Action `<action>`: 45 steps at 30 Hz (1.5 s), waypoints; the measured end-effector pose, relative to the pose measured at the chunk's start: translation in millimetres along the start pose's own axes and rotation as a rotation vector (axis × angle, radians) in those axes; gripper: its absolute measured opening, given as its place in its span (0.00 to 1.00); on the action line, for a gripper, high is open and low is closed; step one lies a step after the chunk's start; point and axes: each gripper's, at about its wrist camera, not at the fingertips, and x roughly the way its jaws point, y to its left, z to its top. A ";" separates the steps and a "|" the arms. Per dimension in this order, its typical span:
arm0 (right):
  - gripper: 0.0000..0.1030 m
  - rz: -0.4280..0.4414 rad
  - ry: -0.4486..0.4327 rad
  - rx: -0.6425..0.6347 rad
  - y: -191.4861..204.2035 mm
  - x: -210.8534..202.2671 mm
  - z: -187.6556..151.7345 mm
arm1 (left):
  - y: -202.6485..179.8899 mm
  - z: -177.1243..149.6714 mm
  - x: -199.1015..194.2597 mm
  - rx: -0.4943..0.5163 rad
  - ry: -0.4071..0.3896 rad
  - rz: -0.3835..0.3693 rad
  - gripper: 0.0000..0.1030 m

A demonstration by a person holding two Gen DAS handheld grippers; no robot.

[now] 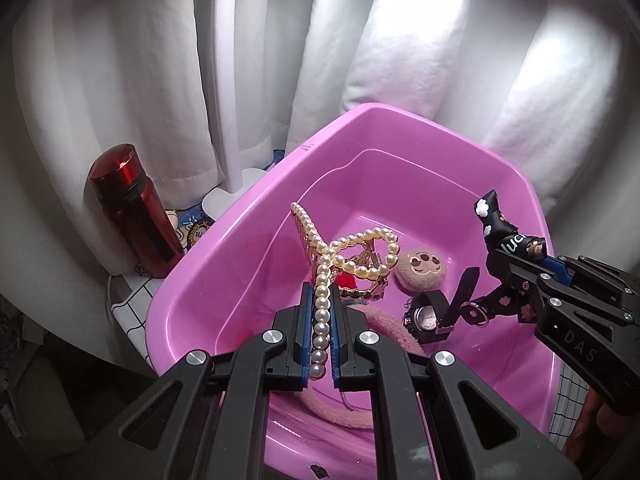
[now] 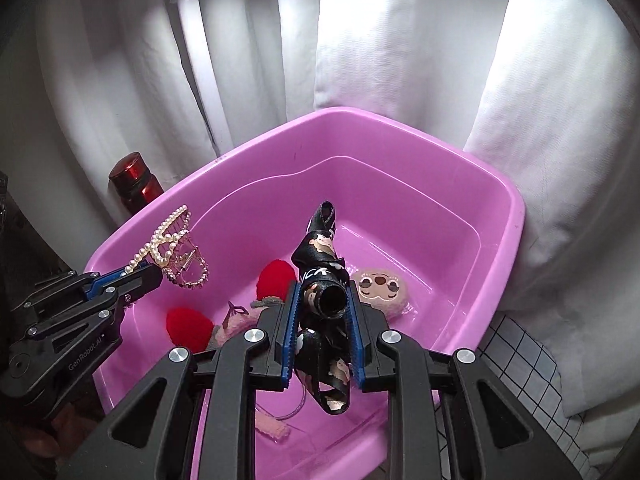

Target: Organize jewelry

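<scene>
White curtain [image 1: 132,60] fills whole top of both frames, bright patches upper right. Red bottle [image 1: 134,210] stands upright at left edge, dark cap, tucked against curtain folds. White pole [image 1: 230,92] with round base, upper middle-left, just right of bottle. Grid-print cloth [image 2: 520,360] lower right of right wrist frame, also peeking lower left in left wrist frame.
</scene>
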 end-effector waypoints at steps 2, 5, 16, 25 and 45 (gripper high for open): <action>0.21 -0.015 0.019 0.016 -3.9 7.0 -0.3 | 1.2 0.4 4.3 -0.001 0.010 0.010 0.08; 0.38 -0.042 0.042 0.032 -8.4 11.9 -0.9 | 2.2 1.1 8.9 0.002 0.025 0.020 0.10; 0.63 -0.089 -0.015 0.044 -14.1 -5.2 0.3 | 5.7 7.8 -11.5 -0.003 -0.049 0.068 0.84; 0.63 -0.090 -0.042 0.059 -14.5 -22.9 -12.6 | 11.8 8.0 -14.6 -0.032 -0.019 0.117 0.91; 0.63 -0.082 -0.073 0.082 -14.7 -53.7 -36.9 | 9.1 3.0 -26.6 -0.043 0.000 0.147 0.93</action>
